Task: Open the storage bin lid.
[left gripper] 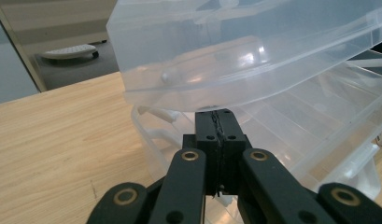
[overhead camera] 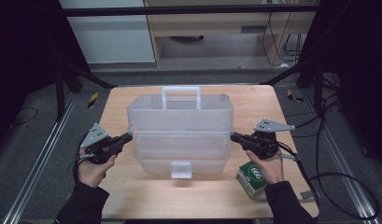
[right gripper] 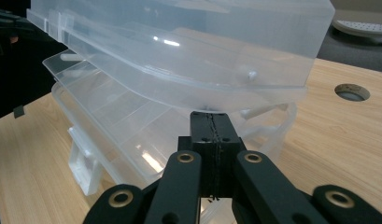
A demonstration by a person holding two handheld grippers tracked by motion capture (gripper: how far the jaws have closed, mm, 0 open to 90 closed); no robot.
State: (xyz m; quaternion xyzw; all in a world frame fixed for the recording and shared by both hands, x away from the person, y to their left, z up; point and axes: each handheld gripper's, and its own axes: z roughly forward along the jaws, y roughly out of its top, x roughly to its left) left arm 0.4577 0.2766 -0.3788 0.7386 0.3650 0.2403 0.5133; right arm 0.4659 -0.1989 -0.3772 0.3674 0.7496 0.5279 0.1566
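lifting the lid from both ends

high view: clear storage box (overhead camera: 180, 135) mid-table, left gripper (overhead camera: 129, 136) and right gripper (overhead camera: 234, 136) at its sides.
left gripper view: jaws pressed together beneath lid (left gripper: 244, 51).
right gripper view: likewise. raise both evenly, i'd say.

Green box (overhead camera: 252, 177) on table (overhead camera: 146, 196), near edge.

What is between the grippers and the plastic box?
Nothing visible. The left gripper and right gripper each have shut jaws right at an end of the clear box, under the lid's edge. The green carton sits off to the side, by the right hand.
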